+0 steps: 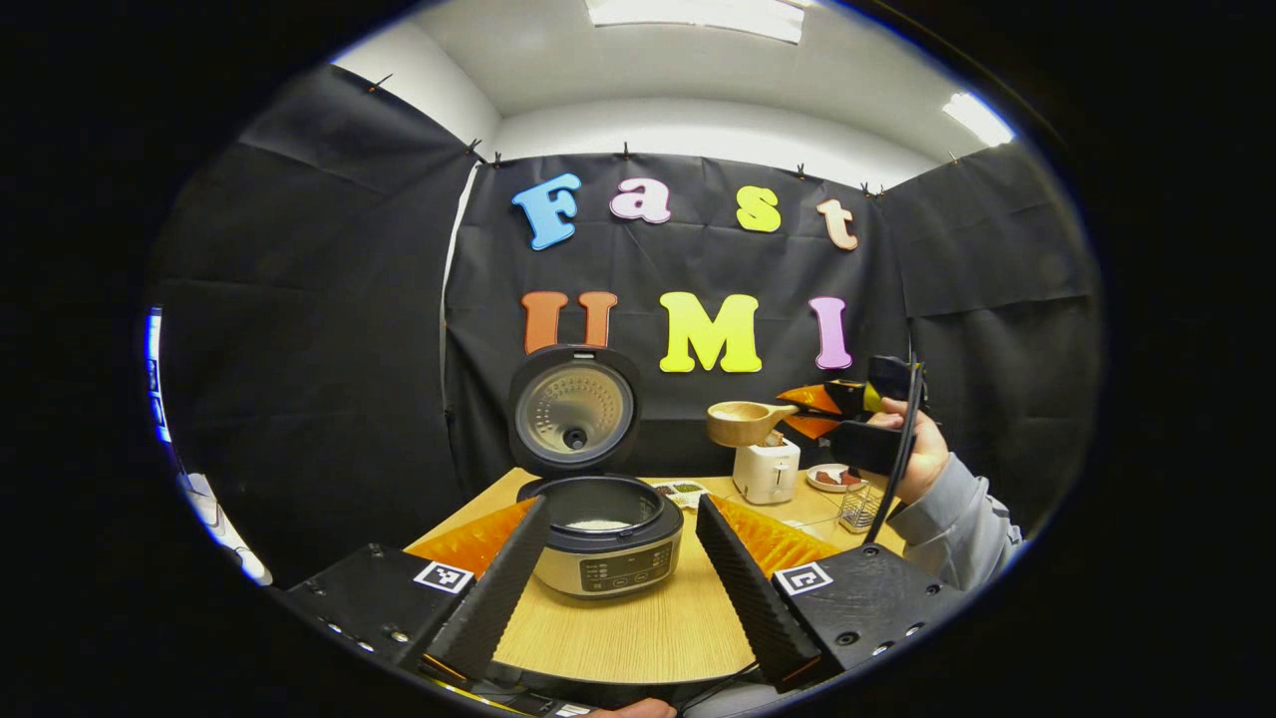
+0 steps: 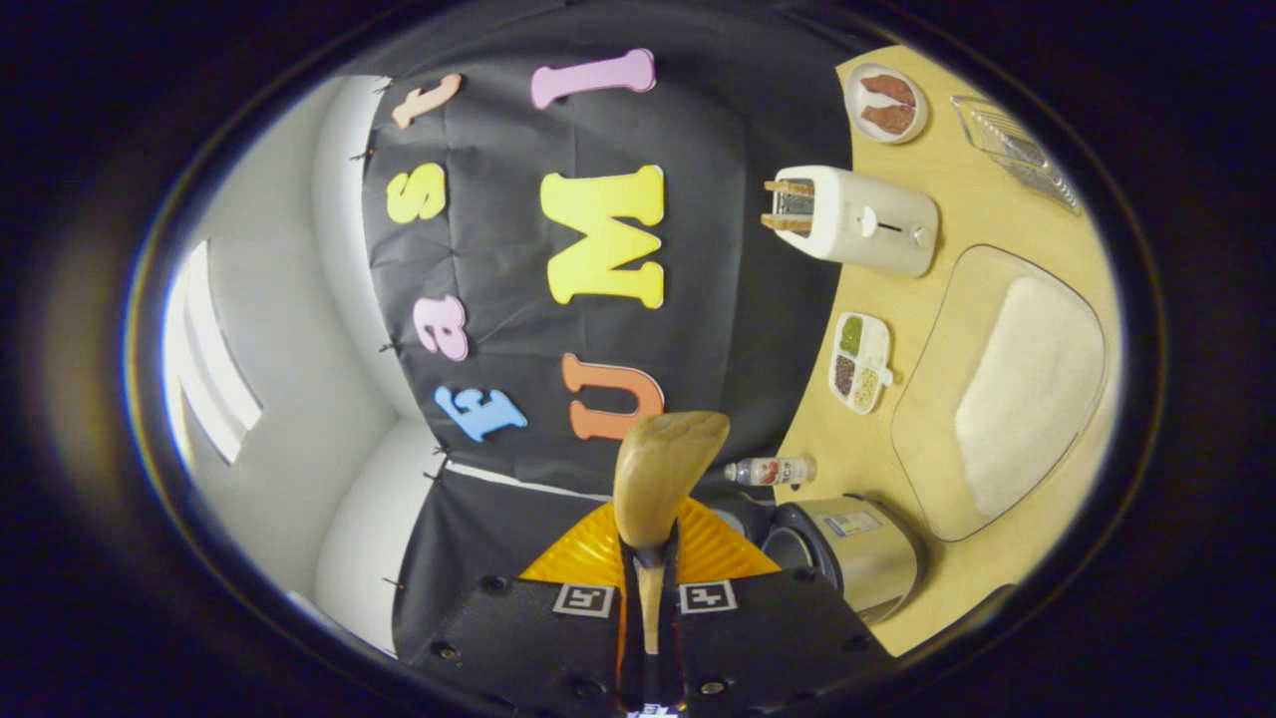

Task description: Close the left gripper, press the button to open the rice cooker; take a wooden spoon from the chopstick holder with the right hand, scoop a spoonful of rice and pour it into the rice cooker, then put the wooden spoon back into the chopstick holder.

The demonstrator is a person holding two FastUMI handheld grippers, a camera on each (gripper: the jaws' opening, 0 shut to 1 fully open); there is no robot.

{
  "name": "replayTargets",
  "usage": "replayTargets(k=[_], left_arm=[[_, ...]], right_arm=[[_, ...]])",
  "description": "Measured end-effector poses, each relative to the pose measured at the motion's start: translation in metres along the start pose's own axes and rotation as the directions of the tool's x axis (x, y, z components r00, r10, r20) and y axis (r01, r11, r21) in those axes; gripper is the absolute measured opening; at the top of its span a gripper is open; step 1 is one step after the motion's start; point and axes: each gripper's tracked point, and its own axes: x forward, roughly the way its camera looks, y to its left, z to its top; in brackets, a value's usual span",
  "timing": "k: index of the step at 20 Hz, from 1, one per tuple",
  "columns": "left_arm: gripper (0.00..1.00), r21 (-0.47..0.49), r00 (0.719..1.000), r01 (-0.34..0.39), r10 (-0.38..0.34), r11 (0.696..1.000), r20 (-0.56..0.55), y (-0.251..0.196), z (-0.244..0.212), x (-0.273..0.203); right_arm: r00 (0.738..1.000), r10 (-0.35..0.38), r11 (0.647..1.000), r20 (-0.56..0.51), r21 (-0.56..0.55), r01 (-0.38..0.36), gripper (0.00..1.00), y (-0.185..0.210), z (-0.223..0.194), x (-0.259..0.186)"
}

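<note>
with its lid up, the rice cooker (image 1: 608, 534) sits on the table (image 1: 638, 628) between the spread-apart, empty left gripper (image 1: 623, 573) fingers.
the right gripper (image 2: 648, 598), closed on the wooden spoon (image 2: 663, 474) handle, holds it above the table right of the cooker, bowl ahead of its fingers.

Black cloth (image 1: 329, 329) hangs on three sides of the booth, pinned along its top edge with small clips. Above it runs a white wall (image 1: 698, 135) and a white ceiling (image 1: 638, 50) with two bright light panels (image 1: 698, 15), one overhead and one off to the right. A pale wooden table (image 1: 638, 628) stands against the back cloth, its top lit evenly. At the far left edge a bluish-white strip (image 1: 155, 379) shows past the cloth, perhaps a window or screen, too warped to tell. In the right gripper view the room appears turned on its side, with the table (image 2: 937, 419) at the right.
</note>
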Motion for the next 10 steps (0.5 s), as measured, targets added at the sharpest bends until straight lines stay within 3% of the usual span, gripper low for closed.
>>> replayTargets(k=[5, 7, 10], left_arm=[[0.94, -0.006, 1.0, -0.011, 0.011, 1.0, -0.003, 0.01, 0.003, -0.007], [0.94, -0.005, 1.0, -0.019, 0.019, 1.0, 0.004, 0.014, 0.005, -0.01], [0.94, -0.002, 0.999, -0.033, 0.033, 0.999, 0.005, 0.021, 0.005, -0.013]], right_arm=[[0.998, -0.057, 0.966, -0.035, -0.253, 0.046, 0.1, 0.01, -0.044, 0.045], [0.997, -0.07, 0.941, -0.043, -0.334, 0.052, 0.06, 0.016, -0.06, 0.062], [0.993, -0.11, 0.886, -0.051, -0.458, 0.074, 0.1, 0.015, -0.084, 0.085]])
